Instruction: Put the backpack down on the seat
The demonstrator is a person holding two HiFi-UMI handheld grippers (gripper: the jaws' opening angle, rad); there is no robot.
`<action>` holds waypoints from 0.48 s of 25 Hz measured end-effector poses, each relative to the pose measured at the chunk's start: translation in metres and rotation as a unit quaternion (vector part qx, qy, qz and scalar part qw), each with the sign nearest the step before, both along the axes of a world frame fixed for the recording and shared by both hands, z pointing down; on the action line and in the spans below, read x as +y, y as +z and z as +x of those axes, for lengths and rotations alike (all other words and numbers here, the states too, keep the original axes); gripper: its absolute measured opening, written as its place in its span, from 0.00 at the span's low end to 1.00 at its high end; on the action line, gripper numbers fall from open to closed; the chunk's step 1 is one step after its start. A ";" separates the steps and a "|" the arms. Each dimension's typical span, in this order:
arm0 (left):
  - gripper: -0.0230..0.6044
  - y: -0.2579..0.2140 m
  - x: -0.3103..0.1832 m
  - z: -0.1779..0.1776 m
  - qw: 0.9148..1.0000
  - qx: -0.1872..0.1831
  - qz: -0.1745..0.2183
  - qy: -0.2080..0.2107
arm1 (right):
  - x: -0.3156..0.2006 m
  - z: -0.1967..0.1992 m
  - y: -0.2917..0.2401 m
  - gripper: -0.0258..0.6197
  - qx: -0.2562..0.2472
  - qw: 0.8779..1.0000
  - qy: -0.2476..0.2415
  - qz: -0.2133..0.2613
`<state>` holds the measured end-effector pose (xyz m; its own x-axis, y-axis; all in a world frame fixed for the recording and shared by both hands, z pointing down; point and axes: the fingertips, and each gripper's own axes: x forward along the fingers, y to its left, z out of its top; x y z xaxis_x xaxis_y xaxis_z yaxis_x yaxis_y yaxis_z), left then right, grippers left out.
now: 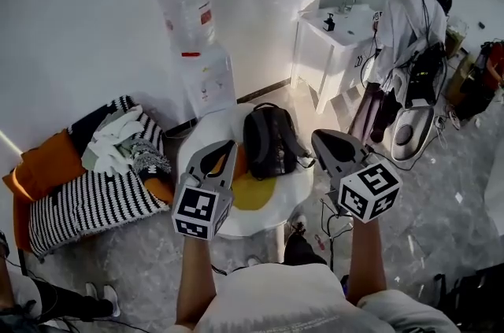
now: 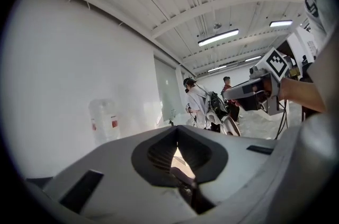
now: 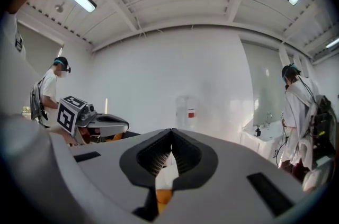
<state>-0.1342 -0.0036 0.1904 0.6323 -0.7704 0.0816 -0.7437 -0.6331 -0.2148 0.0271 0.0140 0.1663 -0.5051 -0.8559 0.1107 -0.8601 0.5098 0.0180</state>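
A black backpack [image 1: 272,141] rests upright on a round white seat [image 1: 272,223] that has a yellow cushion [image 1: 253,194]. My left gripper [image 1: 223,147] hovers just left of the backpack, above the seat, with its jaws closed tip to tip and nothing between them [image 2: 177,130]. To the right of the backpack, my right gripper [image 1: 318,139] is also held up and apart from the bag. Its jaws [image 3: 171,133] meet at the tip and are empty. Neither gripper touches the backpack.
A water dispenser [image 1: 197,48] stands against the wall behind the seat. At the left lies a sofa with a striped cushion [image 1: 87,201], an orange pillow [image 1: 47,166] and clothes. A white sink table [image 1: 339,32], a person [image 1: 405,32] and another chair [image 1: 409,133] are at the right.
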 end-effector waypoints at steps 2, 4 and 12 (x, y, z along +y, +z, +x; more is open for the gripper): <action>0.02 -0.008 0.003 0.003 1.000 -0.022 0.021 0.000 | 0.004 0.000 -0.002 0.04 0.009 1.000 -0.004 0.002; 0.02 -0.015 0.004 0.006 0.998 -0.040 0.038 -0.003 | 0.006 0.000 -0.005 0.04 0.018 1.000 -0.005 0.005; 0.02 -0.034 0.008 0.015 0.996 -0.037 0.084 0.003 | 0.014 -0.010 -0.013 0.04 0.062 0.997 -0.029 0.030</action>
